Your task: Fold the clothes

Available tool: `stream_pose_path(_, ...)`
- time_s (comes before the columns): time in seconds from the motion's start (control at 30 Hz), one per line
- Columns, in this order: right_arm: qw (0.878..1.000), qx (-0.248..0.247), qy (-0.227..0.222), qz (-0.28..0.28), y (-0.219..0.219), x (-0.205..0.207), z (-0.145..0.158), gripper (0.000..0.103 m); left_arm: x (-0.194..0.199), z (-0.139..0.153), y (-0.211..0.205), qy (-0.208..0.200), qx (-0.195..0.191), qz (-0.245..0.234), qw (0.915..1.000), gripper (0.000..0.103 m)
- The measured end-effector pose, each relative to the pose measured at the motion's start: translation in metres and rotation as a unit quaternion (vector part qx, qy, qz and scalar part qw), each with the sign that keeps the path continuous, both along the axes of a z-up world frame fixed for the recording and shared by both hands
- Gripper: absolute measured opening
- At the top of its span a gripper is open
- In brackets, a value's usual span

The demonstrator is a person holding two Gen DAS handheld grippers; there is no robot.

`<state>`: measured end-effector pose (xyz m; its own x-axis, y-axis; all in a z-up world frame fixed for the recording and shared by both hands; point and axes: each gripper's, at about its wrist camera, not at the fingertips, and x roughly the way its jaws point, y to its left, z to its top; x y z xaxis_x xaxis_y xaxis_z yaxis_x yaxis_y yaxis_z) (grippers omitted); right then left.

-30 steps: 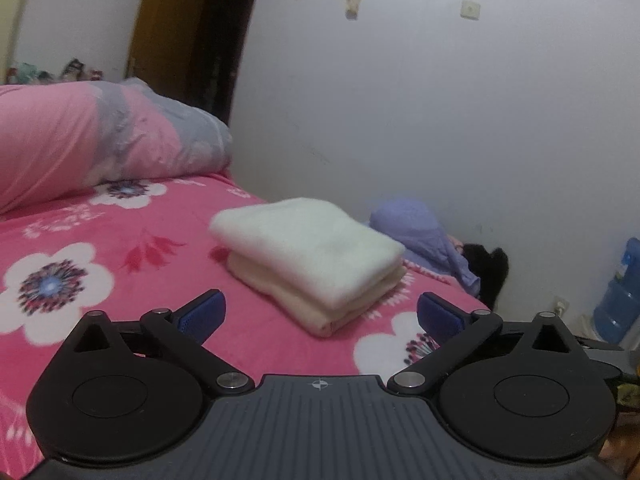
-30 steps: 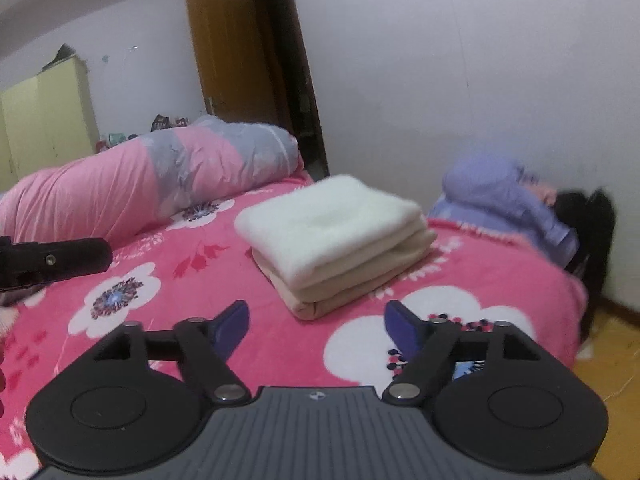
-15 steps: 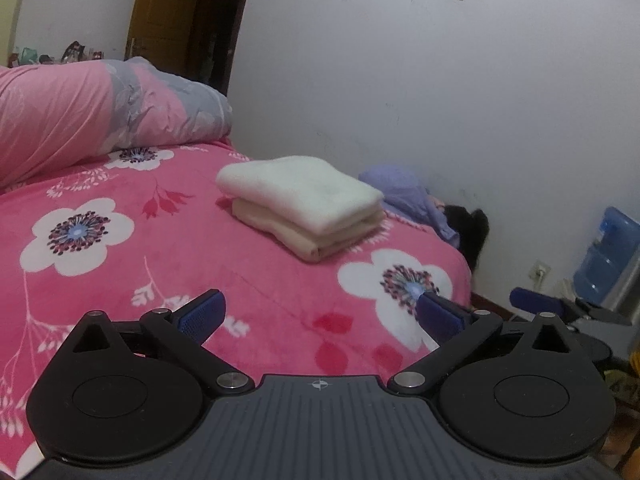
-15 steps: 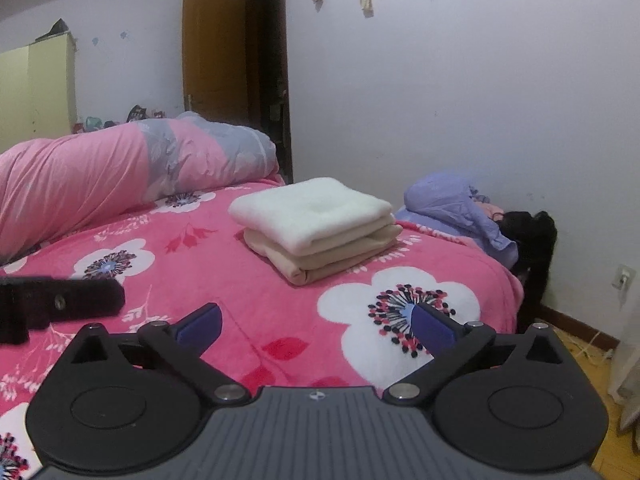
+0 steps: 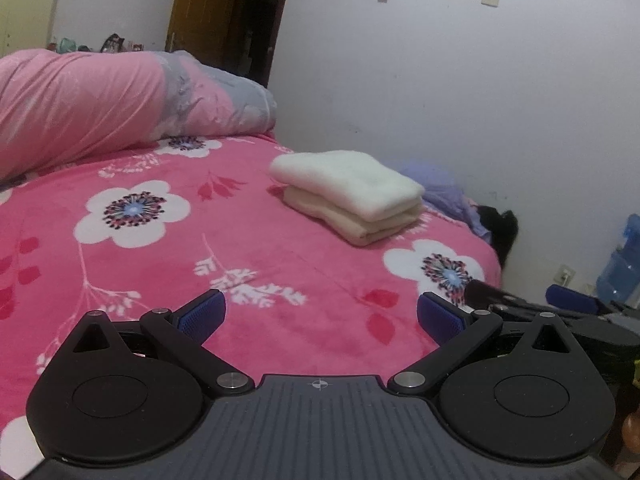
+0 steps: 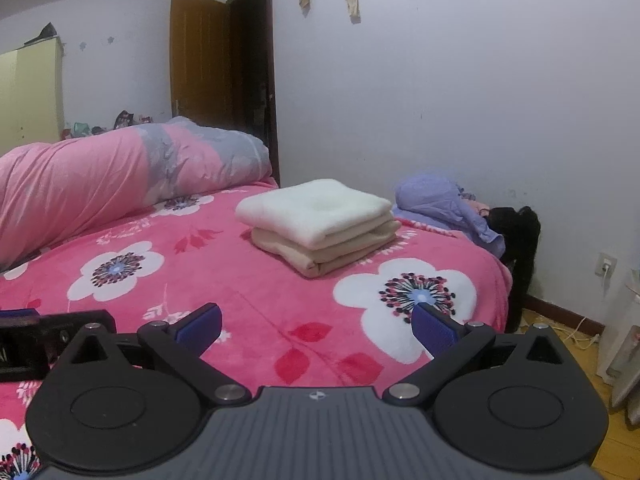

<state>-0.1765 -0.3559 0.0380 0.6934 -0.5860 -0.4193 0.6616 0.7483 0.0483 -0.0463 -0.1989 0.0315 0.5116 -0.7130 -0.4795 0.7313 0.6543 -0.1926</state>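
Two folded garments lie stacked on the pink flowered bed: a white one [image 5: 352, 182] [image 6: 316, 206] on top of a cream one [image 5: 348, 222] [image 6: 320, 252]. A crumpled lilac garment [image 5: 440, 184] [image 6: 436, 200] and something black [image 6: 516, 232] sit behind them at the bed's far corner. My left gripper [image 5: 320, 316] stands open well short of the stack, with nothing between its blue pads. My right gripper [image 6: 316, 324] is also open and empty, over the bed's near part. Each gripper shows at the edge of the other's view.
A rolled pink and grey quilt [image 5: 100, 104] [image 6: 120, 168] lies along the bed's far left. A white wall runs behind the bed, with a brown door [image 6: 200, 60]. A blue water bottle [image 5: 620, 268] stands on the floor at right, near a white heater [image 6: 624, 352].
Both grippers have drawn back from the folded stack, which now looks smaller and farther off. The right gripper's jaws spread wider.
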Motion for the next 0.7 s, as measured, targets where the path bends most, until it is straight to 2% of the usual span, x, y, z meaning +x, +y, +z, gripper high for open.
stream_pose_path(0.17,1.0,0.009,0.002,-0.003,0.007,-0.001,0.001,0.103,-0.005,-0.004,0.006,0.006,-0.006,0.004,1.0,0.103)
stream_pose_path(0.43,0.999,0.027,0.033,-0.022,0.008,-0.009,-0.013,0.103,-0.016,-0.01,0.001,-0.005,0.018,0.01,0.9998,0.103)
stream_pose_path(0.7,0.998,0.024,0.037,-0.04,-0.001,-0.02,-0.016,0.103,-0.025,-0.011,-0.007,-0.022,0.039,0.015,0.9989,0.103)
